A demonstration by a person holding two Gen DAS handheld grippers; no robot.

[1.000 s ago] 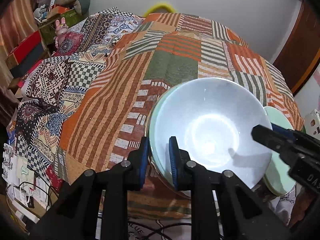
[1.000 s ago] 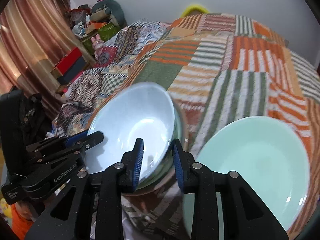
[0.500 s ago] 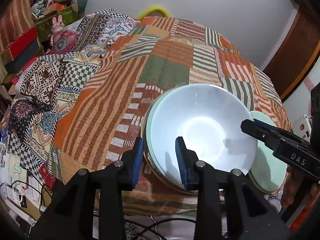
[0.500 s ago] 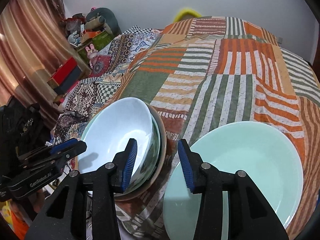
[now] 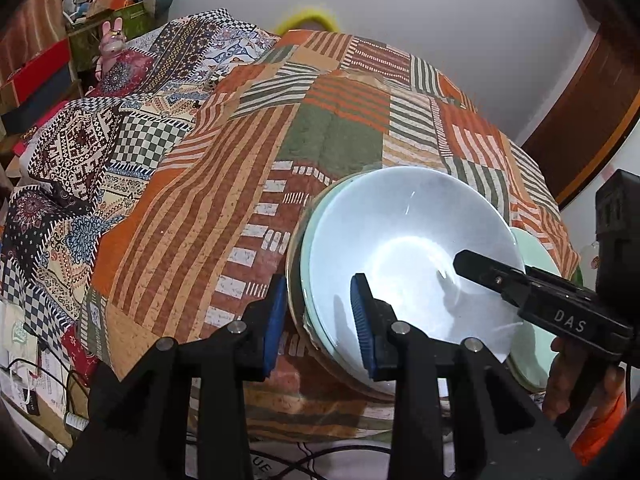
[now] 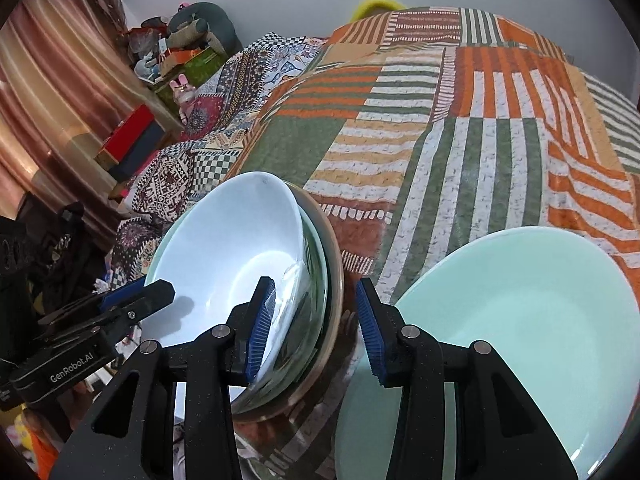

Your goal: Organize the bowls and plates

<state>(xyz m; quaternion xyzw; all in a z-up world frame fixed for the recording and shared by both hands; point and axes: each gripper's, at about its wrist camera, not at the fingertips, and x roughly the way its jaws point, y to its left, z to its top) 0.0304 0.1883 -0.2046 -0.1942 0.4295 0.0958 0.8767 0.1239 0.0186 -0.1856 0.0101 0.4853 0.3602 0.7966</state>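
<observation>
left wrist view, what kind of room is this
Most likely a bedroom in a home. The stacked bowls sit on a bed under a patchwork quilt, a pink bunny toy stands among clutter by the wall, and long curtains hang alongside.

The white bowl (image 6: 236, 256) between my hand-held grippers looks like glazed ceramic, smooth and glossy with bright glints inside, and the green plate (image 6: 532, 320) beside it has a softer, satiny sheen. My left hand-held gripper (image 5: 320, 320) and right hand-held gripper (image 6: 316, 328) are matt black plastic with a fine grainy surface, small shiny metal screws and ribbed blue rubbery pads (image 6: 262, 322). The quilt (image 5: 328, 128) on the bed is matt woven cloth with a slightly nubbly patchwork print.
</observation>
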